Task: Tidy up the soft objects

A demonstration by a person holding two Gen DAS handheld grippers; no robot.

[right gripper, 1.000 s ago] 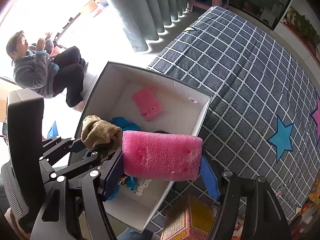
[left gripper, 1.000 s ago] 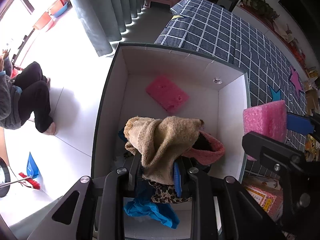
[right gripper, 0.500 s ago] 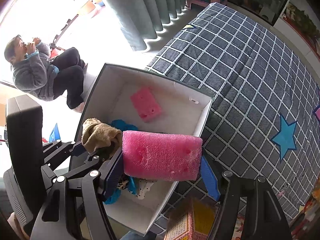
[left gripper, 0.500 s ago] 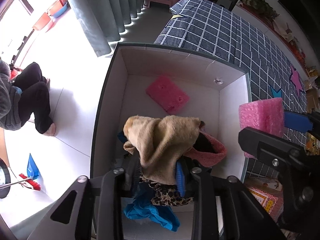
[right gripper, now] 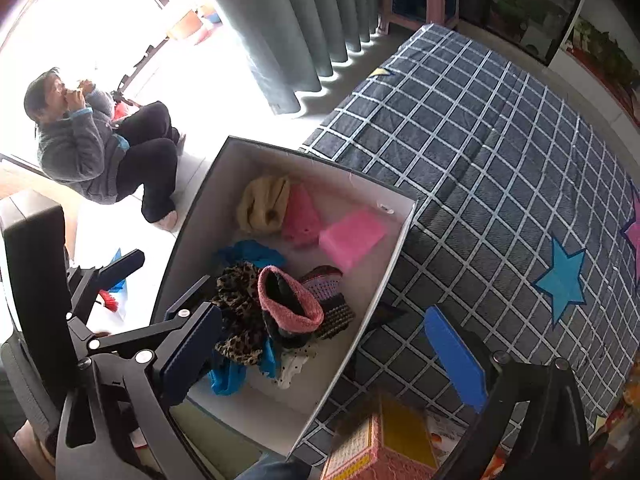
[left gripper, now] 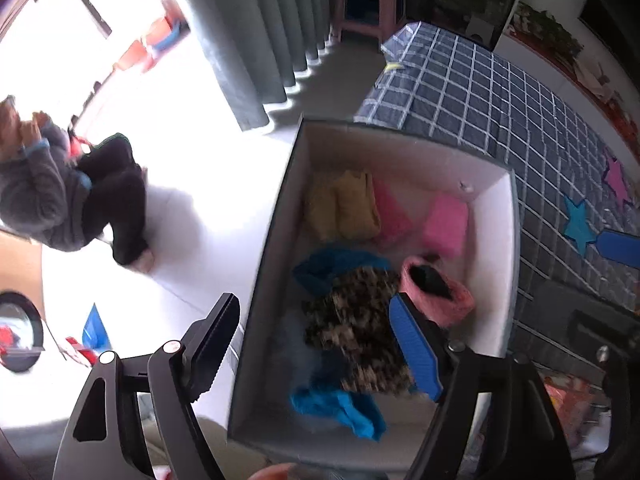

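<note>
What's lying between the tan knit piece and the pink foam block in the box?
A pink knit piece lies between the tan knit piece and the pink foam block; clearest in the right wrist view.

The box (right gripper: pixel 200 216) is white inside with a dark rim. In it lie a tan knit (right gripper: pixel 262 204), a pink foam block (right gripper: pixel 352 236), a leopard-print cloth (right gripper: pixel 236 292), a bright blue cloth (right gripper: pixel 250 252) and a pink knit hat (right gripper: pixel 290 300) with a black inside. Beside the box, the bedspread (right gripper: pixel 480 160) is dark blue with a white grid and blue and pink stars.
</note>
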